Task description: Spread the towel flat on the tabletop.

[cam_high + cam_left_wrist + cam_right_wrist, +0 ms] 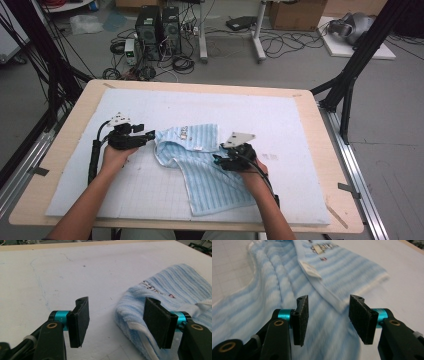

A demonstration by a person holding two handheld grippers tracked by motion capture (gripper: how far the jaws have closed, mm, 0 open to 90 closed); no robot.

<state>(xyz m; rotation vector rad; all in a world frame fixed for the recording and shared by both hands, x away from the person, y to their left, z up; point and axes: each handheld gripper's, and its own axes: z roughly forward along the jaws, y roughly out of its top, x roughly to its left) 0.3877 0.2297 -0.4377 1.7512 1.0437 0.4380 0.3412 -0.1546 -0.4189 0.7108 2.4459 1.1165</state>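
towel [200,165]: blue striped, partly folded, mid-mat betw. both hands
L gripper [116,322]: released, jaws wide, right pad just beside towel's fold edge
R gripper [328,320]: jaws apart over towel, nothing pinched
tip: grab hem corners square, lift evenly, keep the fold aligned
surface: pale mat [280,115] on wood table [85,95]
room: PC towers [159,30], cables on floor

No legible text anywhere. Blue striped towel [287,290] carries small embroidered motif [322,247] at top centre of right gripper view: blurred, letters not discernible. Same motif [156,288] at centre right of left gripper view: dark stitching, unreadable. White sewn-in tag [310,270] on towel edge, upper centre of right gripper view: no print can be made out.
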